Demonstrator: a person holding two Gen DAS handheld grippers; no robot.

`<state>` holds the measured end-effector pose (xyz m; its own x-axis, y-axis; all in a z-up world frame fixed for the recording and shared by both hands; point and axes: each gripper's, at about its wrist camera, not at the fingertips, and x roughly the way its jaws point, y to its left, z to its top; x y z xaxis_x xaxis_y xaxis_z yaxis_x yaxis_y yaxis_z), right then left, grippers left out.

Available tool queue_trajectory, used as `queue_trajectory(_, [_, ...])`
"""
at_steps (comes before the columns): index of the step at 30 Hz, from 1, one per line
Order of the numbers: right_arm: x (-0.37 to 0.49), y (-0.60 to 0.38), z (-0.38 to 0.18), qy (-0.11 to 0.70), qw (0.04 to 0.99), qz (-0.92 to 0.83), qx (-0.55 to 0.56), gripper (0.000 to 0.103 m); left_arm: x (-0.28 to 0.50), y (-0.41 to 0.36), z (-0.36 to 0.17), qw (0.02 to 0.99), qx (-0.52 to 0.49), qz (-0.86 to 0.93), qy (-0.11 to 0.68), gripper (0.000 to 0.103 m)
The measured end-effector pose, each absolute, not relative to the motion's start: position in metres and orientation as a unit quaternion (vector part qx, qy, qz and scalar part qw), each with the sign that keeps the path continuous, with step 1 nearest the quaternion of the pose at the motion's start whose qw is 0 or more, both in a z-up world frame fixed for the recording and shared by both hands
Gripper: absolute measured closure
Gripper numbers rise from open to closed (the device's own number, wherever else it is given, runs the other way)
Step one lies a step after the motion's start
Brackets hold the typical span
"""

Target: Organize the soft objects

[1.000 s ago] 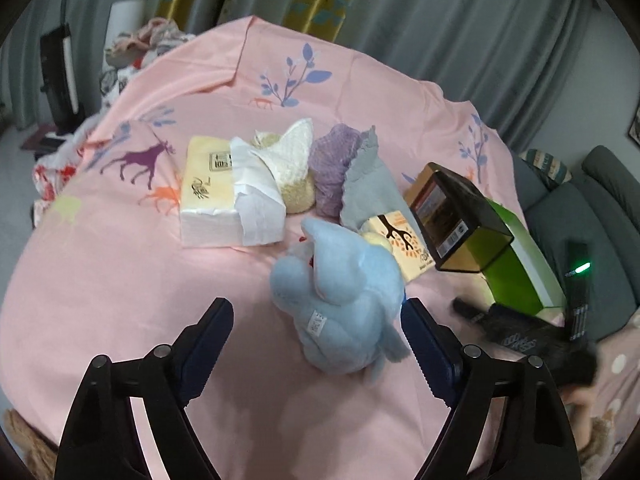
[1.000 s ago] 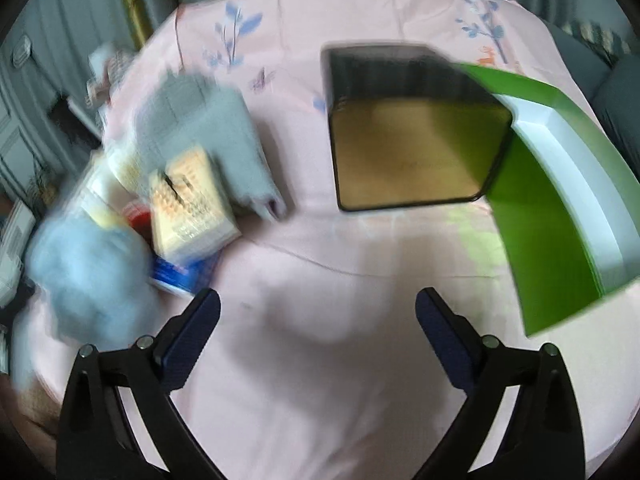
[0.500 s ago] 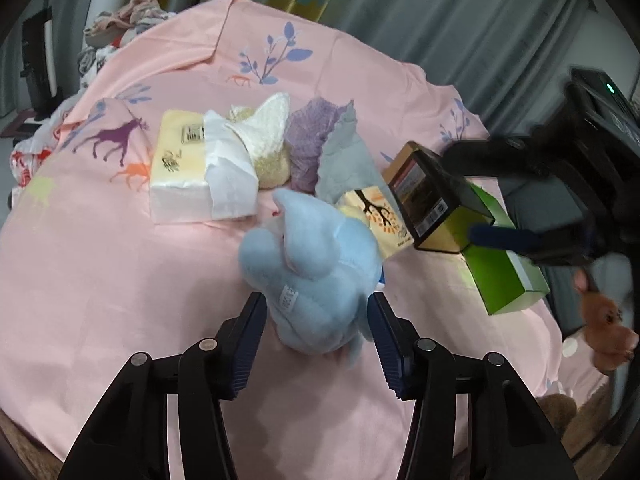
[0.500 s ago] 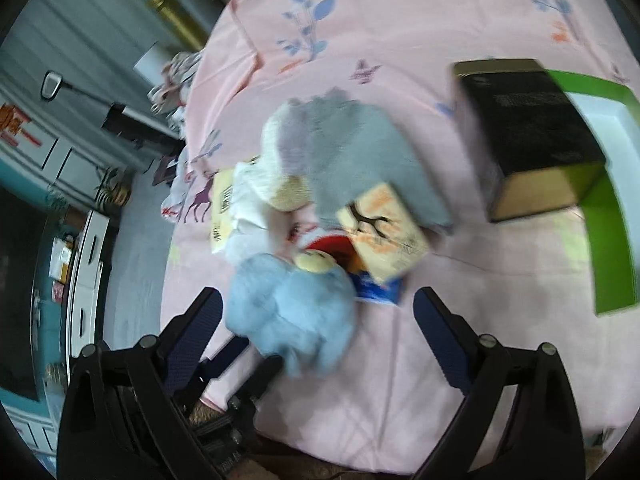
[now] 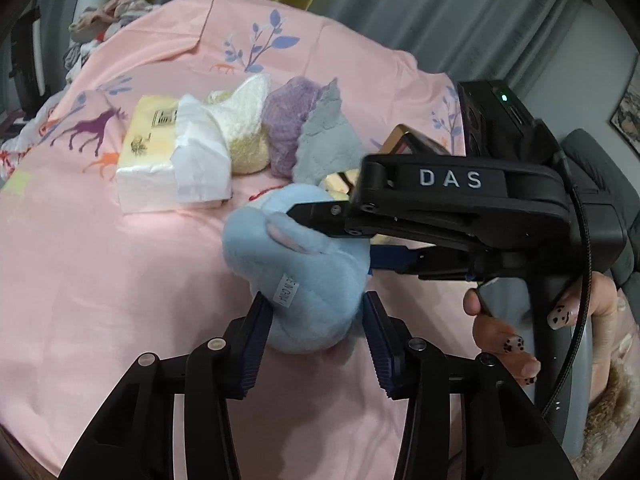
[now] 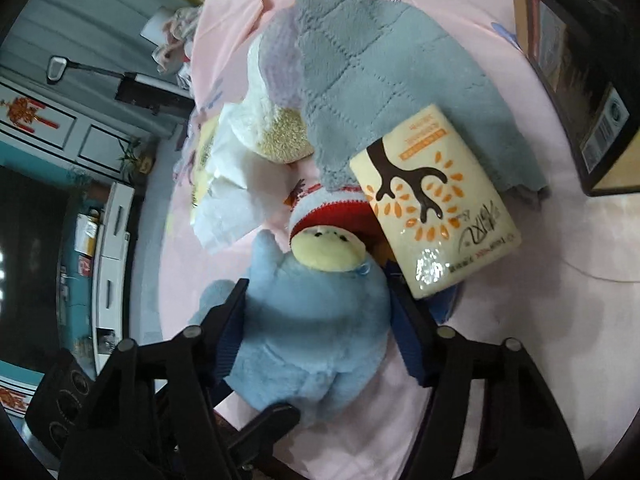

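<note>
A light blue plush toy (image 5: pixel 308 276) with a cream face and red-and-white cap (image 6: pixel 324 248) lies on the pink sheet (image 5: pixel 100 280). My left gripper (image 5: pixel 316 312) is shut on its lower body. My right gripper (image 6: pixel 320 320) reaches in from the right of the left wrist view (image 5: pixel 460 208), and its blue pads press both sides of the toy's upper body. Behind the toy lie a grey cloth (image 6: pixel 380 68), a purple fluffy cloth (image 5: pixel 288 128) and a cream cloth (image 5: pixel 244 128).
A tissue pack with a tree print (image 6: pixel 432 200) lies against the toy's head. A large white and yellow tissue pack (image 5: pixel 168 164) sits at the left. A dark box (image 6: pixel 576 72) stands at the right. Curtains (image 5: pixel 400 0) hang behind the bed.
My left gripper has closed on the blue plush toy. My right gripper swung over from the dark box to the toy and closed on its upper body.
</note>
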<state>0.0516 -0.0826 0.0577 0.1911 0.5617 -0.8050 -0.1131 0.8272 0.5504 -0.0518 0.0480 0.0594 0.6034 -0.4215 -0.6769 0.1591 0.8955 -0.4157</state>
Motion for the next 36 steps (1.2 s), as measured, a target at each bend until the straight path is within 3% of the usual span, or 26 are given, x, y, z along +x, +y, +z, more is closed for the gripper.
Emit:
queue_trajectory(8, [0.034,-0.134,0.137,0.488,0.822,0.213,0.203,0.04,-0.052,0.009,0.124,0.908,-0.124,-0.205,0.343,0.058])
queue_trajectory(16, [0.016,-0.241,0.184,0.383,0.877,0.135,0.258,0.04,-0.024,-0.092,0.17,0.908,-0.076,-0.293,0.291,0.058])
queue_trajectory(26, [0.006,-0.362,0.149,0.361,0.867,-0.003,0.343,0.04,0.015,-0.219,0.14,0.864,-0.03,-0.374,0.335,0.058])
queue_trajectory(36, [-0.009,-0.415,0.118,0.37,0.84,-0.13,0.374,0.039,0.022,-0.286,0.109,0.818,-0.017,-0.428,0.385,0.058])
